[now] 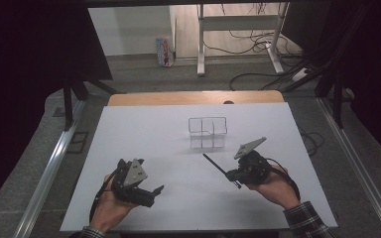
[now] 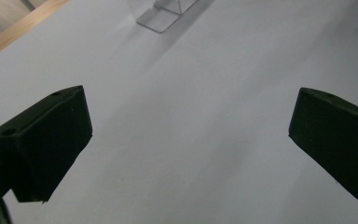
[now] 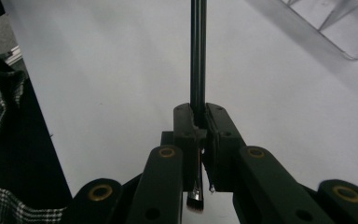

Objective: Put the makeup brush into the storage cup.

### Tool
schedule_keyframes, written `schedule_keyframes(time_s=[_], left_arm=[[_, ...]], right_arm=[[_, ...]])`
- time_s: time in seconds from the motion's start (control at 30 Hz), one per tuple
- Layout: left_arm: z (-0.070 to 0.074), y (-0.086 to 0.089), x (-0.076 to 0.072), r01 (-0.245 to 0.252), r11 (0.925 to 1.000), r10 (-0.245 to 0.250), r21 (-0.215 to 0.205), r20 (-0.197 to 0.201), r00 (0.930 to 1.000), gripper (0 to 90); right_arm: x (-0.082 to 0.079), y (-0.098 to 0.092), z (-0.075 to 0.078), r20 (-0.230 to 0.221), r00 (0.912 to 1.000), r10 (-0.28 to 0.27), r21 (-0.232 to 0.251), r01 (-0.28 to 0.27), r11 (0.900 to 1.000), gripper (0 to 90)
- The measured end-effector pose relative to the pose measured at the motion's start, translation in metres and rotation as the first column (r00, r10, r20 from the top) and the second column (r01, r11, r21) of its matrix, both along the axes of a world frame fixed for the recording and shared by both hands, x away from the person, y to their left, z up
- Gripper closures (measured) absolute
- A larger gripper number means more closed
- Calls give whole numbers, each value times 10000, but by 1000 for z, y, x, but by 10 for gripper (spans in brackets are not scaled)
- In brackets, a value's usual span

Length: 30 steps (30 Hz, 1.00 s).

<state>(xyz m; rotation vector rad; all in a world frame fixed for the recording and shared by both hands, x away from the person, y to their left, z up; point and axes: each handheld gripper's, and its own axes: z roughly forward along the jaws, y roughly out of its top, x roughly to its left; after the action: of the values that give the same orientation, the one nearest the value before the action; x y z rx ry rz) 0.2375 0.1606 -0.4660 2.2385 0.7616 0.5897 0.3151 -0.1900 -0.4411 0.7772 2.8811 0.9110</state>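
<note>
A clear plastic organiser (image 1: 207, 131) with several compartments stands at the middle of the white table top (image 1: 144, 134). To its near right, my right gripper (image 1: 233, 176) is shut on a thin black brush (image 1: 216, 164) whose handle points toward the organiser. In the right gripper view the jaws (image 3: 198, 112) pinch the brush handle (image 3: 197, 56), bristles hanging below them, and the organiser (image 3: 340, 23) lies at the top right. My left gripper (image 1: 155, 194) hovers at the near left, open with nothing between its fingers (image 2: 51, 140). The organiser's base (image 2: 168, 14) lies far ahead of it.
A wooden edge (image 1: 193, 97) borders the far side of the table top. Beyond it on the floor are cables (image 1: 258, 44), white desk legs (image 1: 201, 49) and a small box (image 1: 163, 51). Metal rails (image 1: 54, 163) run along both sides. A plaid sleeve (image 1: 305, 220) covers the right forearm.
</note>
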Motion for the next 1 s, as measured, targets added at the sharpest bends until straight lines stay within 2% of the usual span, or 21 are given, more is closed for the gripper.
schedule_keyframes(time_s=[0.03,0.07,0.1,0.27,0.3,0.33,0.5,0.63,0.73,1.0], left_arm=[[0,0,0,0,10000,0,0,0,10000,0],[0,-9,2,205,9992,-211,351,157,9997,0],[1,-13,3,335,9984,-346,451,233,9991,0],[3,-35,11,989,9917,-1026,825,426,9938,6],[3,-35,11,989,9917,-1026,825,426,9938,9],[3,-44,14,1223,9874,-1278,1005,497,9906,12],[3,-62,20,1672,9778,-1758,1259,603,9826,23],[2,-67,23,1889,9748,-1947,1185,394,9801,32],[-1,-72,24,2180,9699,-2198,1086,47,9755,34],[-6,-72,25,2521,9635,-2515,895,-189,9677,89]], right_arm=[[0,2,0,-47,10000,77,-45,-77,10000,837],[-1,3,0,-95,9999,131,-86,-132,9999,837],[-2,5,0,-151,9997,186,-117,-188,9998,837],[-4,14,1,-417,9978,510,-321,-523,9981,837],[-4,14,1,-417,9978,510,-321,-523,9981,837],[-5,18,2,-488,9967,656,-339,-673,9972,837],[-8,25,3,-657,9931,977,-416,-1005,9941,837],[-9,28,3,-793,9901,1157,-468,-1196,9917,837],[-8,33,2,-935,9855,1415,-761,-1488,9859,837],[-9,50,2,-1349,9669,2168,-1581,-2370,9586,837]])
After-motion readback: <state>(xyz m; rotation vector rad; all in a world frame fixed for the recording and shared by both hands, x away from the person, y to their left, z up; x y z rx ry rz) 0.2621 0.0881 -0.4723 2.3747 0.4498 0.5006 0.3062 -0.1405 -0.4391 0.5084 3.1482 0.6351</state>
